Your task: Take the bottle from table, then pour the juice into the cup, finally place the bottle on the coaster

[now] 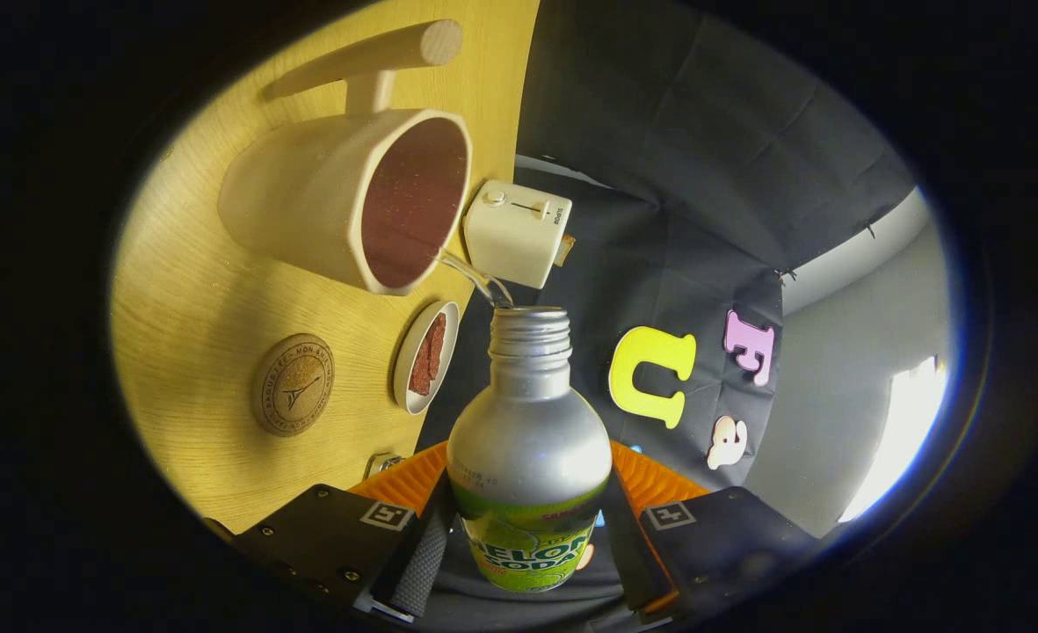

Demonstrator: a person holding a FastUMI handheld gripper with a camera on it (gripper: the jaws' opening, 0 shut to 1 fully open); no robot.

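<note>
Tool (527, 545) around ribbed-neck metal bottle (529, 431).

Bright, even light on the pale wooden counter (220, 422) — a blown-out white glare (901, 440) beyond the gripper's right side; fisheye bending throughout.

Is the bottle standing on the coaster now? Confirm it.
No, the bottle is clamped between the gripper fingers, tipped toward the cup, while the coaster lies bare.
</note>
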